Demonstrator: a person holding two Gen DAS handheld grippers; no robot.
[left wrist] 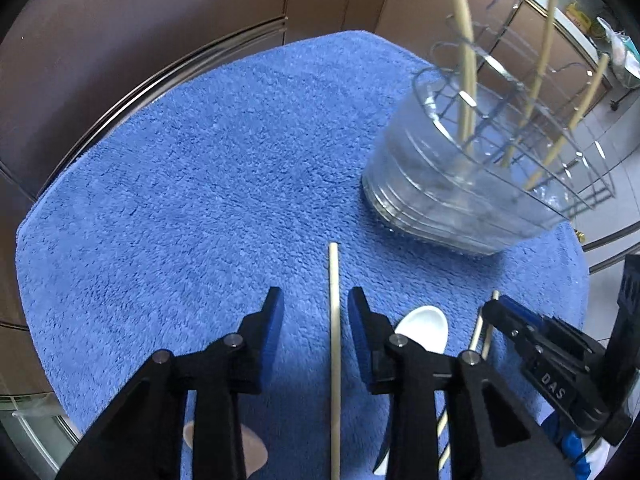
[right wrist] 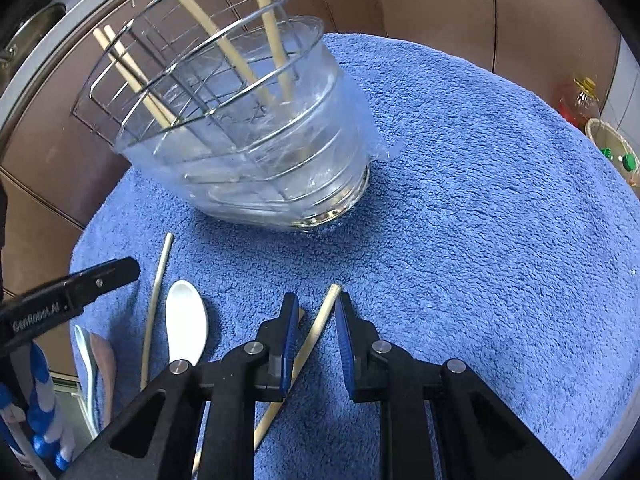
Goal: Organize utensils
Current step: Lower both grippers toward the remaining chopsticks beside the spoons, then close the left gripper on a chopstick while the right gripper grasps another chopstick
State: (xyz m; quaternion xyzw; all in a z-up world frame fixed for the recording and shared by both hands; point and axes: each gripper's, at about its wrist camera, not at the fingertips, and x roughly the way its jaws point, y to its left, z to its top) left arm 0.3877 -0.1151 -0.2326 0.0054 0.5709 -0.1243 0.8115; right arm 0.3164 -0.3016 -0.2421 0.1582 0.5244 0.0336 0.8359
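Note:
A pale wooden chopstick (left wrist: 334,340) lies on the blue towel (left wrist: 200,184) between the fingers of my left gripper (left wrist: 316,298), with a gap on each side; that gripper is open. My right gripper (right wrist: 316,300) straddles another chopstick (right wrist: 320,324) that lies slantwise on the towel, and its pads do not visibly clamp it. A second chopstick tip (right wrist: 301,313) peeks out behind its left finger. A white spoon (right wrist: 186,320) rests between the two grippers. The wire utensil holder (right wrist: 224,92) in its clear tub holds several upright chopsticks.
A pinkish spoon (right wrist: 105,360) and another white spoon (right wrist: 86,356) lie at the towel's near left edge. A blue-and-white striped item (right wrist: 40,384) is at the far left. Brown cabinet fronts (left wrist: 160,20) ring the towel. Bottles (right wrist: 582,100) stand at the right.

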